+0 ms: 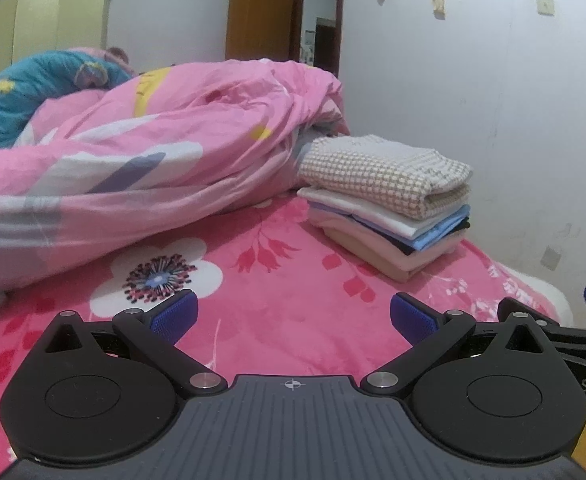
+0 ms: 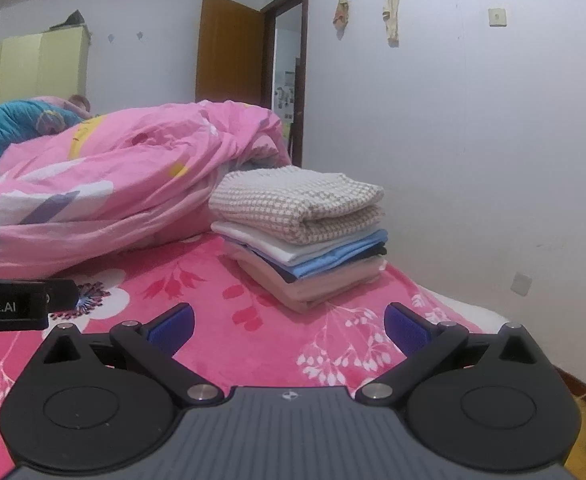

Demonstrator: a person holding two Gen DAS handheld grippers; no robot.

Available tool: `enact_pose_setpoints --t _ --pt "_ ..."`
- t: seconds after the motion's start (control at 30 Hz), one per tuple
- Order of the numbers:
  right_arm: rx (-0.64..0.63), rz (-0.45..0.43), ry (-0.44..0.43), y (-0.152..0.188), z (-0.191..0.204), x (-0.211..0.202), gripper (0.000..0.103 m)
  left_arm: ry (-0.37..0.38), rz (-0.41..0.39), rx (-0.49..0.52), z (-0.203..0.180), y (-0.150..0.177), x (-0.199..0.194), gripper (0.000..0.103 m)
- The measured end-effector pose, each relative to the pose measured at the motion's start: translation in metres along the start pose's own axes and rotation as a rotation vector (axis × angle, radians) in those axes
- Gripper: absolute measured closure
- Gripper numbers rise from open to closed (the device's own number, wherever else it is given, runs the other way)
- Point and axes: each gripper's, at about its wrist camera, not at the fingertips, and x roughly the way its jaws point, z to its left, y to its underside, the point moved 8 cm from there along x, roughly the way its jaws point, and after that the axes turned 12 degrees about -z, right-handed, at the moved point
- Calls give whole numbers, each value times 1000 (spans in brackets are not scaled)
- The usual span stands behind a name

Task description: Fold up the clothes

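Note:
A stack of folded clothes (image 1: 389,208) (image 2: 301,236) rests on the pink flowered bedsheet (image 1: 277,304) (image 2: 229,320) near the wall. A checked beige-and-white piece tops it, over white, light blue, dark and pale pink layers. My left gripper (image 1: 293,316) is open low over the sheet, short of the stack, with nothing between its blue pads. My right gripper (image 2: 289,326) is open too, just before the stack and empty. The left gripper's body (image 2: 17,304) shows at the left edge of the right wrist view; the right gripper's arm (image 1: 565,332) shows at the right edge of the left wrist view.
A bunched pink quilt (image 1: 141,160) (image 2: 105,188) fills the left and back of the bed, with a teal blanket (image 1: 21,96) behind it. A white wall (image 1: 493,100) runs along the right. A brown door (image 2: 233,48) and a yellow wardrobe (image 1: 45,28) stand behind.

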Motion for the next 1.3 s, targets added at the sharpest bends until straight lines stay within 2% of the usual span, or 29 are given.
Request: enact_pose_setpoints --t 0.17,0.4,0.87,1.3 --pt "-22 9 16 0 2 2 0 1 -16 23 -4 1 -3 0" --pt "24 37 29 4 -4 4 0 6 -34 52 -9 0 -5 0" --pt "9 60 26 11 -3 3 0 48 -18 -50 -5 1 -4 0" --pt "-20 56 15 11 3 2 0 39 -24 -70 -3 0 -4 0"
